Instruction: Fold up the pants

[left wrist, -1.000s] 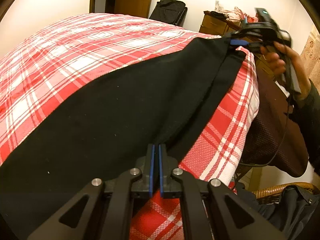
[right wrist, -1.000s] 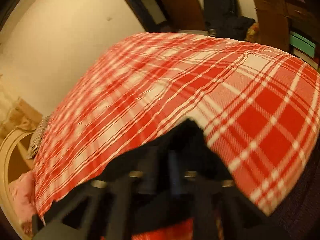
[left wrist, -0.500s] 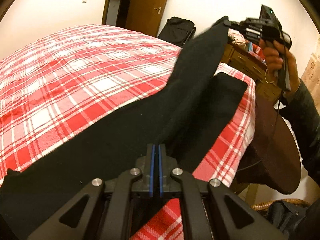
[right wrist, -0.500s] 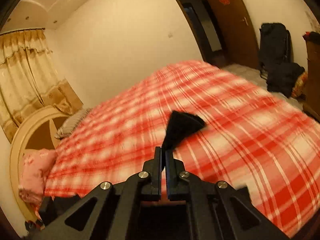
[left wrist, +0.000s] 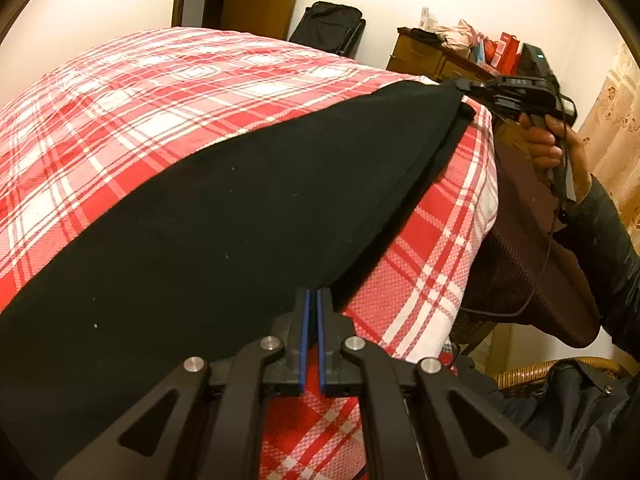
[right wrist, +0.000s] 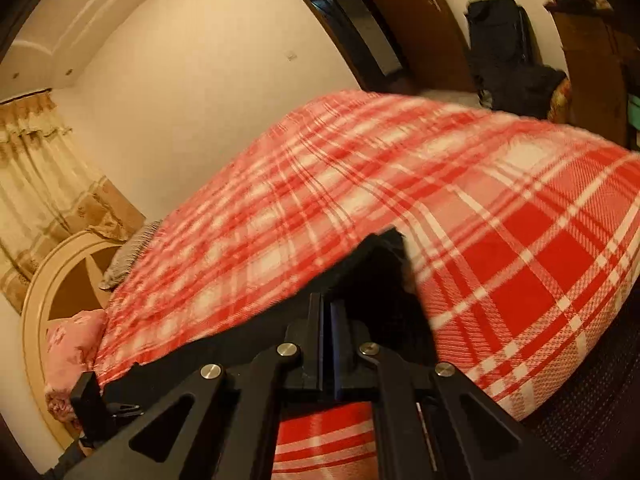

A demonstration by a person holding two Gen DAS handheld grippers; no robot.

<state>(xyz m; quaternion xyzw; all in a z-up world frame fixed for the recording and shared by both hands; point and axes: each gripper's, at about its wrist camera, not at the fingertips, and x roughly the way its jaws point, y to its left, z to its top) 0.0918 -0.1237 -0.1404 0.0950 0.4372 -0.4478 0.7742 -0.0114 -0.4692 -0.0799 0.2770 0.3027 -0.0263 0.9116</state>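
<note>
We judge the black pants [left wrist: 248, 208] soft and light, so our left gripper [left wrist: 311, 304] and right gripper [right wrist: 328, 308] pinch the near edge, closed on cloth.

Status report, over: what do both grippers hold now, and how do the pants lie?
Left gripper shut on pants edge. Right gripper shut on far corner. Pants stretched flat on checked bedspread. Nothing in the way.

left gripper [left wrist: 311, 300] jaws closed, angled down; right gripper [left wrist: 464, 87] jaws closed, gripped by right hand [left wrist: 554, 148], dark sleeve [left wrist: 612, 240] behind it; right gripper's own view blurred
</note>
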